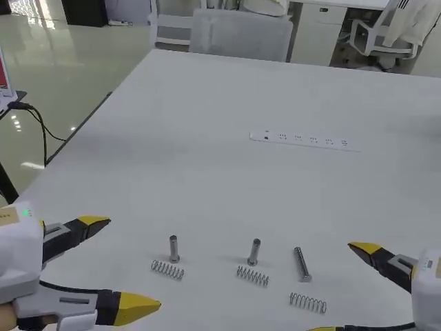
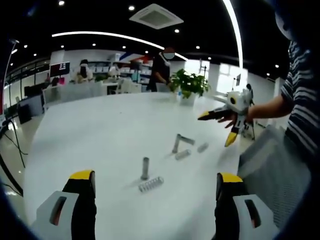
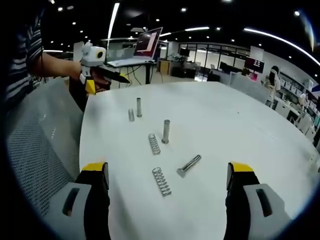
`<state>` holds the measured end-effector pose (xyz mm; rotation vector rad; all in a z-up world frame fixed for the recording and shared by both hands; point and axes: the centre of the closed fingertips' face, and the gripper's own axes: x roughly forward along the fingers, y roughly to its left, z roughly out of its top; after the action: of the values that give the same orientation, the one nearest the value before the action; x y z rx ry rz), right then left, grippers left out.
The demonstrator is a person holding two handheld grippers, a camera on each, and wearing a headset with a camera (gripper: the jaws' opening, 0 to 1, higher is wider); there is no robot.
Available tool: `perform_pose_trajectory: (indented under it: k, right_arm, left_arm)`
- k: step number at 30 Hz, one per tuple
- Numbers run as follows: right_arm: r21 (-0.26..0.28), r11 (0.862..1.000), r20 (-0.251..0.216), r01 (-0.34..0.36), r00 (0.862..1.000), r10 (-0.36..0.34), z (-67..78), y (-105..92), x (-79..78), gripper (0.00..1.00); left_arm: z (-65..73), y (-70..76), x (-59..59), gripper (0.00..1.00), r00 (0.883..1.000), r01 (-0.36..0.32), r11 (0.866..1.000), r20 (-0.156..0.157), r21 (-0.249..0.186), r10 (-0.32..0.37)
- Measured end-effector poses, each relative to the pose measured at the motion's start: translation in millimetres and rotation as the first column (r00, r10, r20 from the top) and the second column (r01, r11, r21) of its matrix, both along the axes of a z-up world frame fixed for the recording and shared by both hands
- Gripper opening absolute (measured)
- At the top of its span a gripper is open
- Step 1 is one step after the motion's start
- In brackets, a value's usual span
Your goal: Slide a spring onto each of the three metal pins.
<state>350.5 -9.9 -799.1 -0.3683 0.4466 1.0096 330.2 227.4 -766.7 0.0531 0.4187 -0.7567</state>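
Left gripper (image 1: 116, 262), right gripper (image 3: 167, 169): jaws wide apart, flanking pins (image 1: 253, 252) and springs (image 1: 252, 276) by tabletop (image 1: 207, 103) near edge; bare surface beyond.

An open office: glossy floor (image 1: 58, 65), swivel chair (image 1: 386, 31), potted plant (image 2: 189, 84), ceiling light strips (image 2: 234, 30).
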Motion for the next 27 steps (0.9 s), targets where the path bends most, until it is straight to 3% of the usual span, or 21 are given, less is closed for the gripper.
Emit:
perform_pose_trajectory:
  k: [9,19,27]
  right_arm:
    - [0.024,1.0,0.003,0.003,1.0,-0.003,8.3,7.6,8.8,0.98]
    - [0.033,0.998,-0.008,0.05,0.999,-0.05,17.0,10.2,30.8,0.87]
    - [-0.001,0.999,-0.047,0.053,0.997,-0.053,13.3,14.0,39.7,0.73]
  left_arm:
    - [-1.3,2.0,2.5,0.98,1.0,-0.002,1.0,-0.002,0.003,0.002]
    - [0.9,1.0,3.7,0.98,1.0,-0.001,1.0,-0.002,0.001,0.001]
    - [-0.5,1.2,3.0,0.98,1.0,-0.007,1.0,-0.005,-0.002,0.007]
